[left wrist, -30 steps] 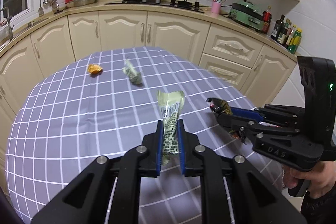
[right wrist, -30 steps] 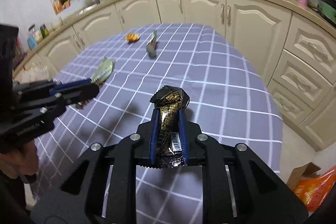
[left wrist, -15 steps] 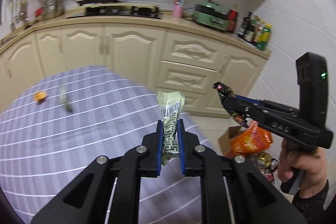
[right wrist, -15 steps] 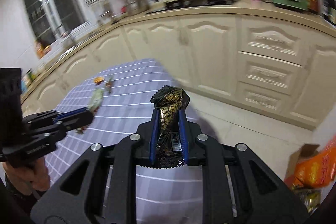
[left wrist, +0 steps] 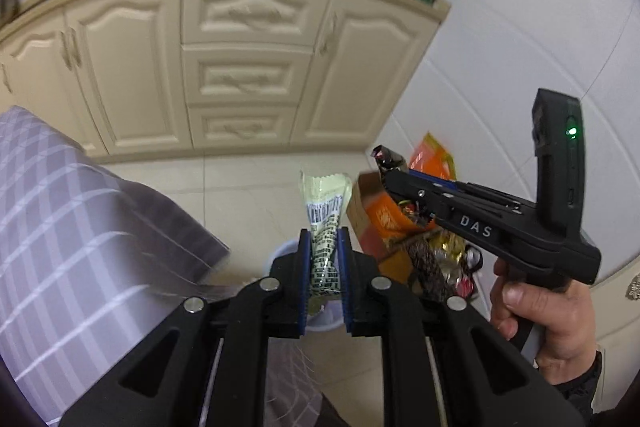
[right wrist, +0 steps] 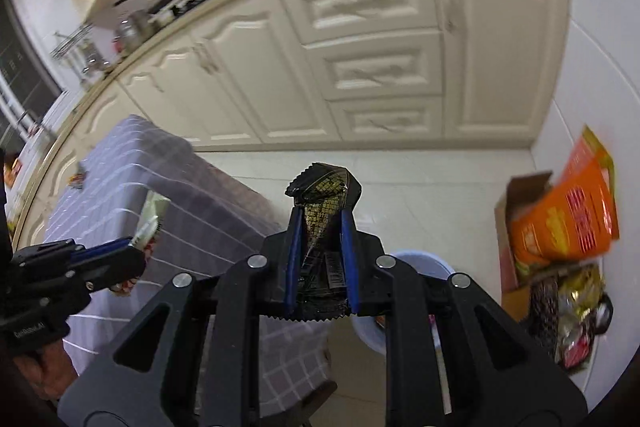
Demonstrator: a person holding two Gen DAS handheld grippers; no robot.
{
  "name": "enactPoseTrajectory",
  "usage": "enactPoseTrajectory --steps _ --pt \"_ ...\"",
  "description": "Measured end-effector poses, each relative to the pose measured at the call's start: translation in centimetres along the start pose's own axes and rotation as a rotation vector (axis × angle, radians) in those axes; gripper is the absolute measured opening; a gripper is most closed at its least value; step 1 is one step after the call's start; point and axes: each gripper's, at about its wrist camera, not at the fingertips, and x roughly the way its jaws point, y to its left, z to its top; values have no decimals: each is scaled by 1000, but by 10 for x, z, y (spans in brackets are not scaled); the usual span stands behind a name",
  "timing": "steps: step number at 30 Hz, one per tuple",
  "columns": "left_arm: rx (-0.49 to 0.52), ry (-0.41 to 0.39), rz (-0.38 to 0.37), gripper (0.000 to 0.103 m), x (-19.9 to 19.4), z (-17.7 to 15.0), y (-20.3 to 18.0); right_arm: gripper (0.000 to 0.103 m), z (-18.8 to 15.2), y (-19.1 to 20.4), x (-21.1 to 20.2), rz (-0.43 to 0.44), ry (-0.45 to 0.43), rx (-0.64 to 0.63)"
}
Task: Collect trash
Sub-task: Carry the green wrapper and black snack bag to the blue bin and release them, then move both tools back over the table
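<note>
Pale green wrapper (left wrist: 326, 227) pinched upright between shut jaws of left gripper (left wrist: 324, 255), centre of left view; held end-on so release drops it clean.

Black-gold wrapper (right wrist: 322, 227) clamped same way in right gripper (right wrist: 320, 247), centre of right view.

Both point down over pale bin (right wrist: 416, 263), lower centre, mostly hidden behind fingers: likely drop target.

Count: two wrappers held, one per gripper; one bin; one cardboard box (right wrist: 516, 195) with orange bag (right wrist: 568, 219), right edge.

Checked tablecloth (left wrist: 60, 227) at left; one more scrap (right wrist: 78, 179) on it, blurred.
</note>
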Motion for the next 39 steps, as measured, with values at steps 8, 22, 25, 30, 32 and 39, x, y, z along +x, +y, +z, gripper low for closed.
enactPoseTrajectory --steps 8,22,25,30,32,39 --pt "25 162 22 13 85 1 -26 20 -15 -55 25 5 42 140" --pt "-11 109 138 89 84 16 -14 96 -22 -98 28 -81 20 289" --pt "-21 73 148 90 69 18 -12 97 -20 -92 25 -94 12 279" --pt "-19 23 151 91 39 17 -11 97 -12 -76 17 -95 -5 255" --pt "-24 -1 151 91 27 17 -8 97 -8 -66 14 -94 -14 239" --pt "-14 -91 191 91 -17 23 2 97 7 -22 2 -65 -44 168"
